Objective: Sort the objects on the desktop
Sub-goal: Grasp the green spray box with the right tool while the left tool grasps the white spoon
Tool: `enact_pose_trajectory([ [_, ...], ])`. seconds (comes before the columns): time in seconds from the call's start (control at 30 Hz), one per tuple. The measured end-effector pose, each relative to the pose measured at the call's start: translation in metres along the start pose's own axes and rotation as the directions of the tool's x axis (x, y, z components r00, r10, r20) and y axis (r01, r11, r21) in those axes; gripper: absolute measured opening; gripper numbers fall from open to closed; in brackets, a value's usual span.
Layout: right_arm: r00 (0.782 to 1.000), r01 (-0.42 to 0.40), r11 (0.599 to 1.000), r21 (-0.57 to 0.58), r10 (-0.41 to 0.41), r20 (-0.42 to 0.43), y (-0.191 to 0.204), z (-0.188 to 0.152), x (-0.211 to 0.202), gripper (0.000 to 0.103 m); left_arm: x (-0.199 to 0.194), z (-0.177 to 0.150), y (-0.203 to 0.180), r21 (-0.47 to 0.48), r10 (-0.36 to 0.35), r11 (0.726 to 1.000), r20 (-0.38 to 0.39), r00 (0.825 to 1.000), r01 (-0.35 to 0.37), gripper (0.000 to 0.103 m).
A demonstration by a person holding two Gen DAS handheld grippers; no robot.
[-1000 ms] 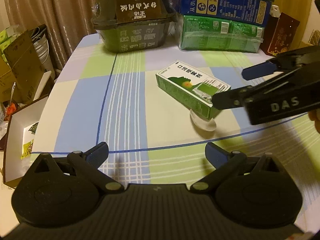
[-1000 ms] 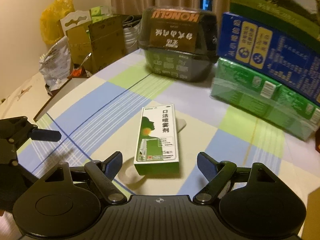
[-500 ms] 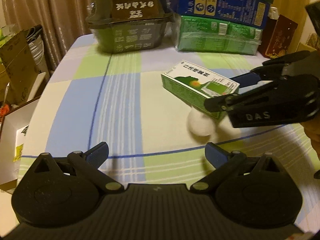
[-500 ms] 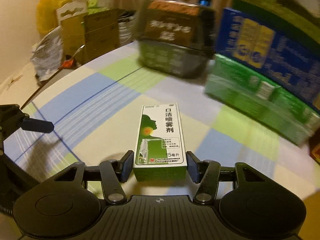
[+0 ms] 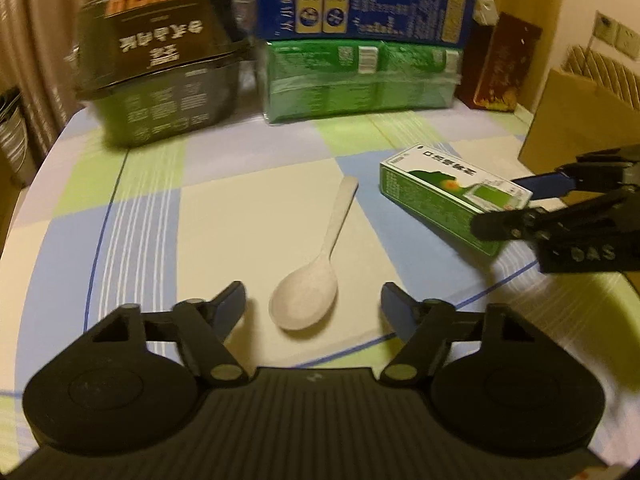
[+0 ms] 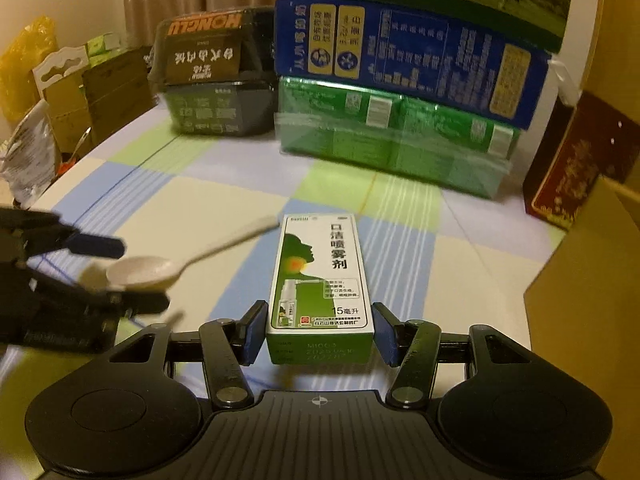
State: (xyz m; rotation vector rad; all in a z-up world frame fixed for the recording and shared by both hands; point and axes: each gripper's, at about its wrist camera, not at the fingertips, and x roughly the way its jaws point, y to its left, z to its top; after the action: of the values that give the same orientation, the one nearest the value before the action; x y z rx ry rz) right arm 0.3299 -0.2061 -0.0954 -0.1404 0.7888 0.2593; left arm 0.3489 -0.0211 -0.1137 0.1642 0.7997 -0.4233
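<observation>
The green-and-white spray box (image 6: pixel 320 280) lies flat on the checked counter (image 6: pixel 192 216), printed face up, its near end between the right tongs (image 6: pixel 319 334), whose blue pads sit against its two sides in a grip. The white spoon (image 5: pixel 310 276) lies on a cream square left of the box, bowl towards the left tongs (image 5: pixel 312 306), handle pointing at the stacked cartons. A second ago the box covered most of the spoon; now box and spoon lie apart. The left tongs' jaws have just been closing and stand either side of the bowl without touching it. Both tongs angle down at the counter.
</observation>
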Motion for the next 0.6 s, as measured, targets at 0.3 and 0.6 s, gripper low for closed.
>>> enact_pose_trajectory([
  [0.3,1.0,-0.008,0.999,0.037,0.008,-0.006,-0.005,-0.016,0.006,0.052,0.007,-0.003,0.001,0.058,-0.021,0.998,-0.021,1.0,0.022,0.034],
  [0.6,1.0,-0.024,0.999,0.045,0.024,0.0,-0.011,-0.013,0.015,0.061,0.009,-0.002,-0.01,0.122,0.002,0.992,-0.004,1.0,-0.002,0.027],
])
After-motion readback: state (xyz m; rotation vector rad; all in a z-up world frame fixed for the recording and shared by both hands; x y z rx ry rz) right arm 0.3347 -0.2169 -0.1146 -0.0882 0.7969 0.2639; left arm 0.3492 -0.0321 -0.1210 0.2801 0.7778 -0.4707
